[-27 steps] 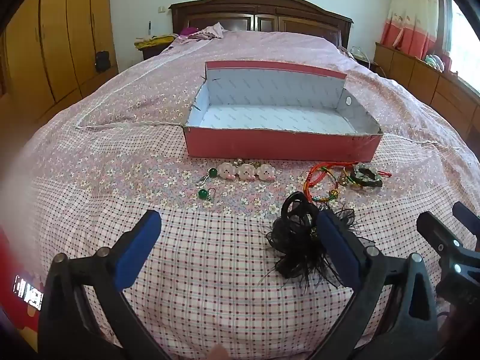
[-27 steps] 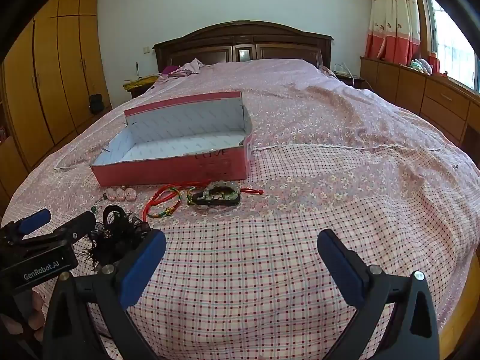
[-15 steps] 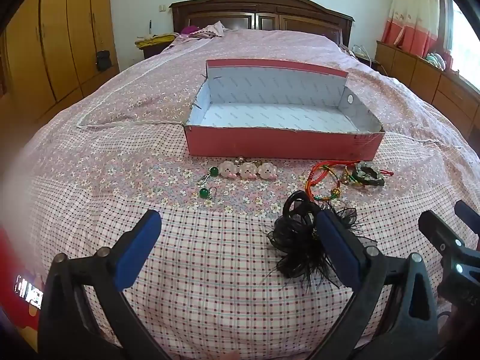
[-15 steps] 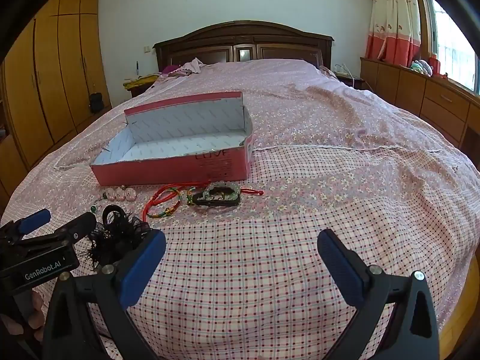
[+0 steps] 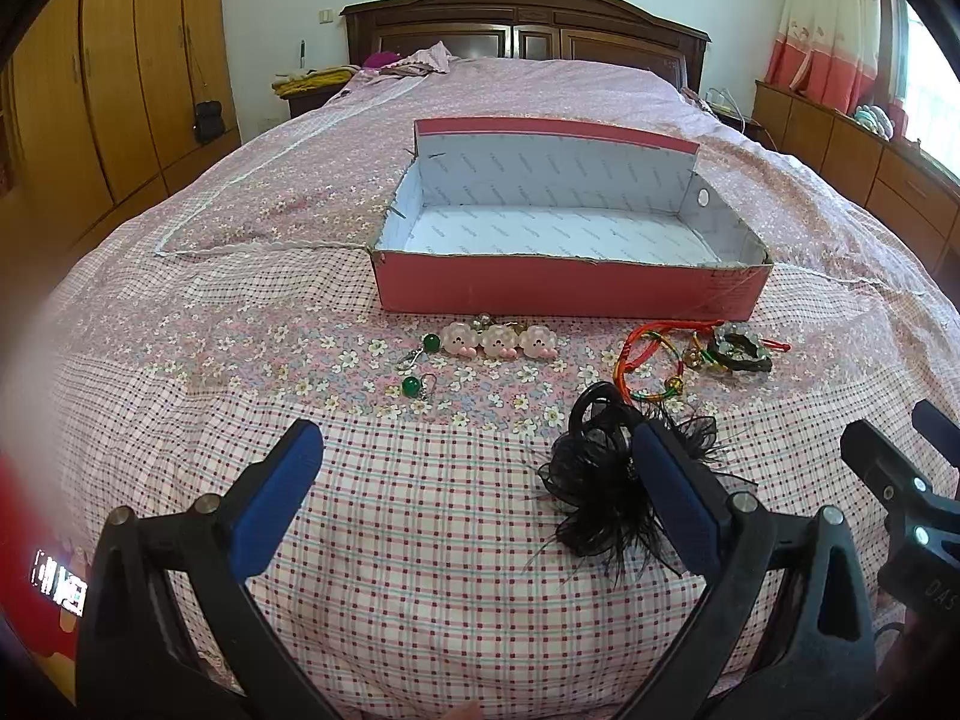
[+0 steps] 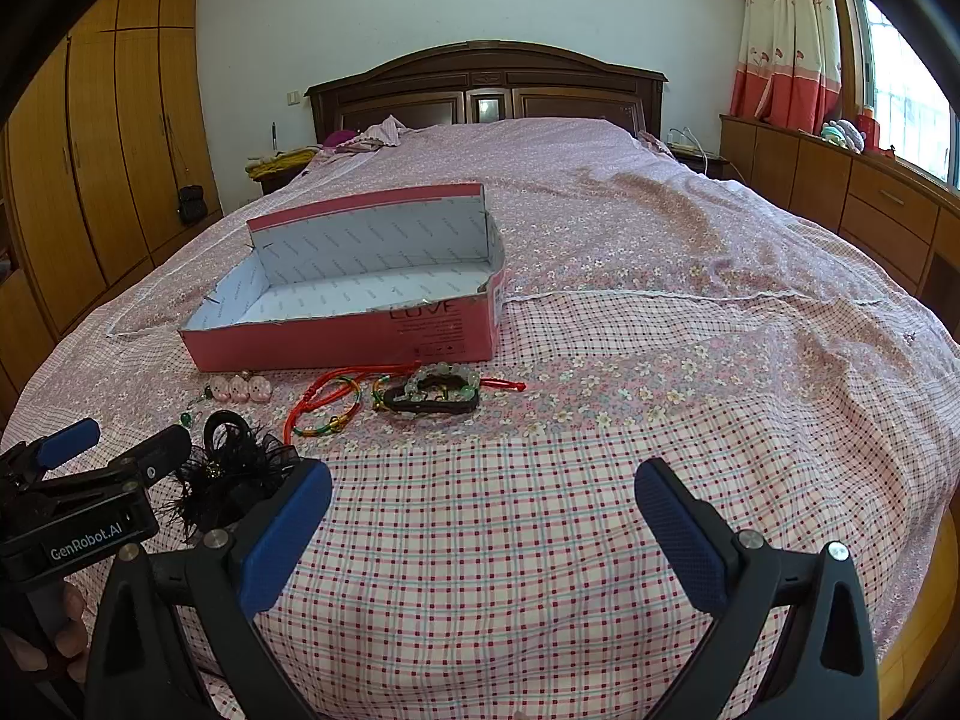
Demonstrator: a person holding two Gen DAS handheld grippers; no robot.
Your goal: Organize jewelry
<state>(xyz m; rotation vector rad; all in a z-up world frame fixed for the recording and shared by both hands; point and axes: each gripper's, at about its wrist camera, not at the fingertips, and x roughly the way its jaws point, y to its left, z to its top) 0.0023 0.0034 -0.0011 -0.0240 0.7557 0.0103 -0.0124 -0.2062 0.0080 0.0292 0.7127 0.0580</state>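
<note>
With both my left gripper (image 5: 474,498) and right gripper (image 6: 483,531) spread wide and empty, the black feathered hairpiece (image 5: 600,480) at lower right could snag a pad.

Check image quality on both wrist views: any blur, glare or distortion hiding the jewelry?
Left wrist view: heavy fisheye bowing, a blurred smear along the left edge, blown-out window top right; the black hair flower is partly hidden by a blue finger pad. Right wrist view: even daylight, sharp bracelets, dark corner vignette, window overexposed.

Left tool (image 5: 480,492) finger covers part of the black feathered hairpiece (image 5: 591,480)
</note>
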